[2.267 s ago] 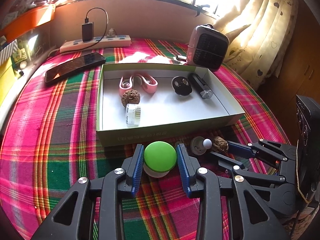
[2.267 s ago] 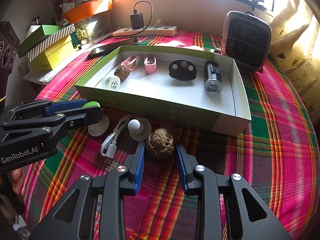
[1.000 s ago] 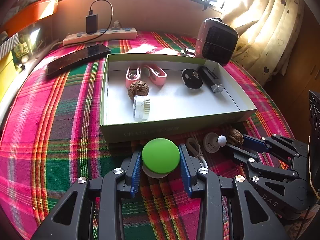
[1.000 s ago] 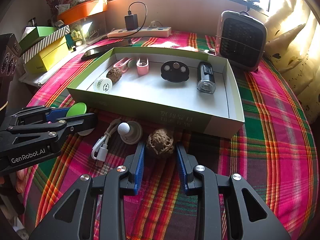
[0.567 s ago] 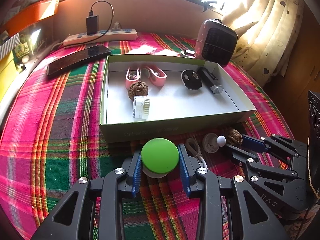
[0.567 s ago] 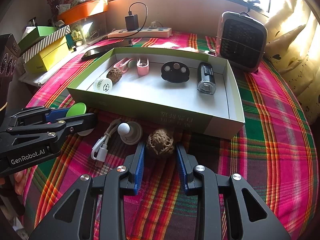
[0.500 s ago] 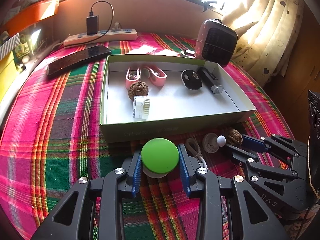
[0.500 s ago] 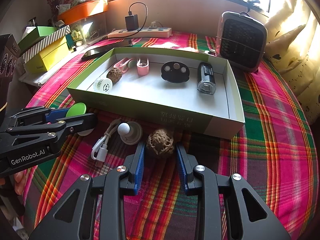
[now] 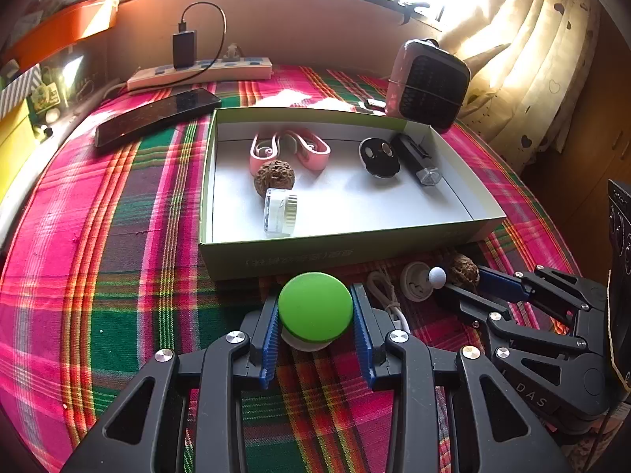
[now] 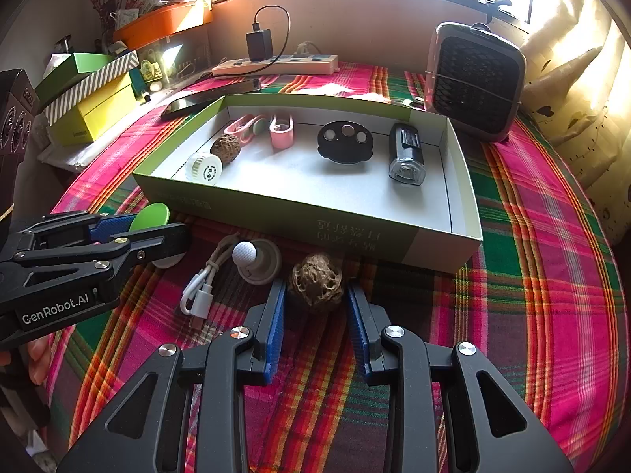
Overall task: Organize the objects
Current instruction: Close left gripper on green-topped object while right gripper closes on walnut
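A jar with a green lid (image 9: 315, 305) sits on the plaid cloth just in front of the green-walled box (image 9: 315, 252); my left gripper (image 9: 314, 295) is shut on it, blue pads against both sides of the lid. To the right, a brown walnut (image 10: 315, 282) rests on the cloth by the box's front wall (image 10: 315, 216), and my right gripper (image 10: 315, 289) is shut on it at the fingertips. Between the two lie a white knob piece (image 10: 256, 260) and a coiled white cable (image 10: 201, 287). Inside the box are pink earphones (image 9: 292, 148), another walnut (image 9: 274, 171), a white jar (image 9: 280, 215), a black case (image 9: 378, 155) and a black lamp (image 9: 418, 159).
A small fan heater (image 10: 477, 82) stands behind the box's right corner. A power strip (image 10: 276, 65) with a charger and a dark phone (image 9: 157, 114) lie at the back left. Yellow and green boxes (image 10: 90, 106) stack at the far left; curtains hang on the right.
The left jaws have closed in until the pads touch the green lid. Both views drew back slightly early on; in the last second nothing moved.
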`<control>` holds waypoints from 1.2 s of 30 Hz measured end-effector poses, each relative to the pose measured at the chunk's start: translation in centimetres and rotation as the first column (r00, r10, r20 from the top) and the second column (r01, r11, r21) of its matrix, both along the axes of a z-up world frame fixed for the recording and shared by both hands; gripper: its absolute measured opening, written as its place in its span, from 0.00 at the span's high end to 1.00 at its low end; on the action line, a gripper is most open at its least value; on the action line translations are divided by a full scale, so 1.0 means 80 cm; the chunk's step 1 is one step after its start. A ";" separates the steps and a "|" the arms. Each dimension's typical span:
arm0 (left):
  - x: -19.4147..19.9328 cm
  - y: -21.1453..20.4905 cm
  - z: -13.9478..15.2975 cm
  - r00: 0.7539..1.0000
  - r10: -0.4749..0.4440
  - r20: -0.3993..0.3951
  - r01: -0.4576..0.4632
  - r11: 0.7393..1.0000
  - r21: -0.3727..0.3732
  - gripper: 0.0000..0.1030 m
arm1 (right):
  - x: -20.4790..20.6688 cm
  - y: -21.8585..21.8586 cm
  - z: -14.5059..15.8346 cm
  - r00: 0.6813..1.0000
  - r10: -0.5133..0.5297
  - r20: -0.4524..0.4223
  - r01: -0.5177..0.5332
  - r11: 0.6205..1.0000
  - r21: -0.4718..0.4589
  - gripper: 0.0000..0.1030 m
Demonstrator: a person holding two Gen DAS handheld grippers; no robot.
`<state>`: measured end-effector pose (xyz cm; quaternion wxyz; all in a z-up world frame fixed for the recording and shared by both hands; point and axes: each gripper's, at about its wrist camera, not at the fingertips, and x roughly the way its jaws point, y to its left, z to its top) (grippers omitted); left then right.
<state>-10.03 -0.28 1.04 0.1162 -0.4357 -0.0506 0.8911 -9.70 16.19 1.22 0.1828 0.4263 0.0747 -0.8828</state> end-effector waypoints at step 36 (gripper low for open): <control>0.014 0.000 0.038 0.998 -0.008 -0.063 0.009 1.000 0.004 0.70 | 0.010 0.014 0.030 0.999 -0.005 -0.039 0.003 0.998 -0.063 0.70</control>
